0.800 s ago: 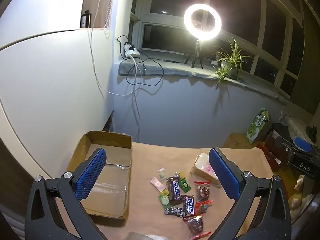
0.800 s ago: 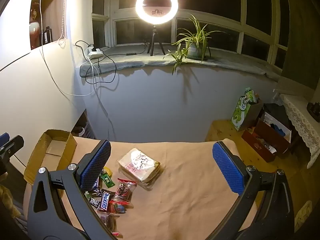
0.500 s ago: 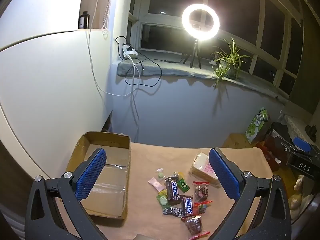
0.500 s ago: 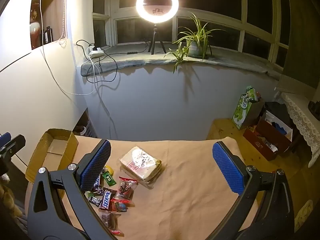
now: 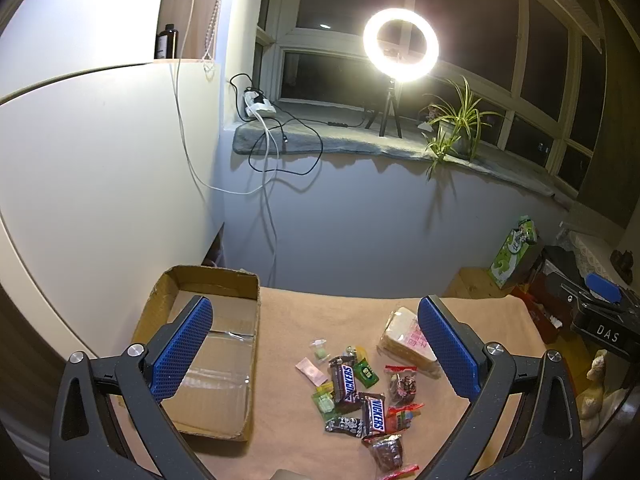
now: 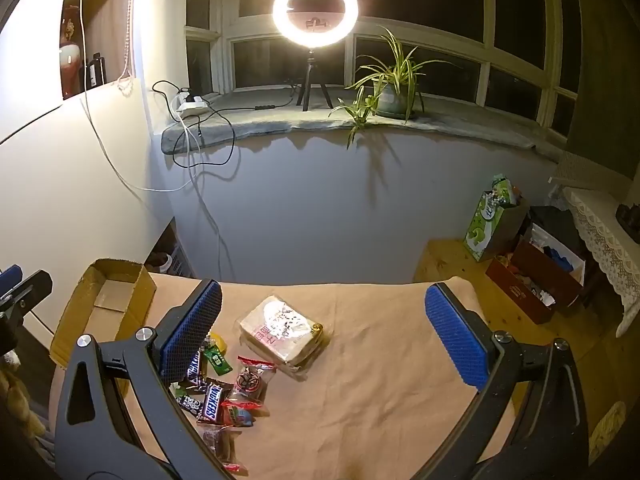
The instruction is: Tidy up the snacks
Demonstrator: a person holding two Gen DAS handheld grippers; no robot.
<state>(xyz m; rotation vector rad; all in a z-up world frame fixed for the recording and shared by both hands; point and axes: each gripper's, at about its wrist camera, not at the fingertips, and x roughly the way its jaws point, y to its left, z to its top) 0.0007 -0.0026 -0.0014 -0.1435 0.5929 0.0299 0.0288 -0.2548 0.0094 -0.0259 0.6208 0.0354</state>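
Pretty much nothing is sorted yet, judging by how things lie. The cardboard box [image 5: 208,344] is seen sitting ahead and to the left of the left gripper [image 5: 316,344], and only bare cardboard and some tape are shown inside it, no snacks at all. The whole pile of snacks [image 5: 360,396] is spread on the tan table cover [image 5: 320,312] just ahead of and below that gripper, between its two blue pads: two Snickers bars [image 5: 344,382], a few small green and pink candies, some red-wrapped bits. The bigger clear-wrapped bread pack [image 6: 280,330] is parked straight ahead of the right gripper [image 6: 320,332], slightly toward its left pad, with the small stuff tucked under and beside that pad. Both grippers are held wide apart with nothing between the pads, so nothing is grasped, and both are kept above the table. So basically everything is left: each item is to be picked up and dropped in the box, probably starting from the loose pile.
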